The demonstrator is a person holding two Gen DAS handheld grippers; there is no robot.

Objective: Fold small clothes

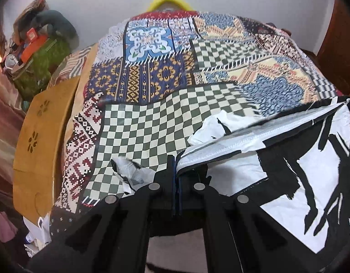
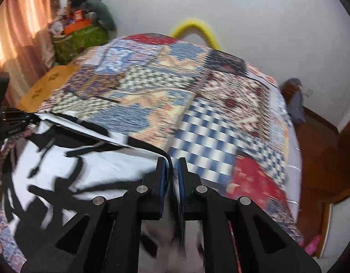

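My left tool (image 1: pixel 176 159) and right tool (image 2: pixel 172 161) each pinch an edge of the black-and-white shirt (image 1: pixel 288 163) spread between them over the bed (image 1: pixel 152 118).

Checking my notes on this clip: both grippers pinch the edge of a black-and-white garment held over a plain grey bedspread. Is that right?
Not quite. The bedspread is not plain grey: it is a colourful patchwork of checkered and patterned squares, as the left wrist view shows. The rest holds: the left gripper and right gripper both pinch the black-and-white garment.
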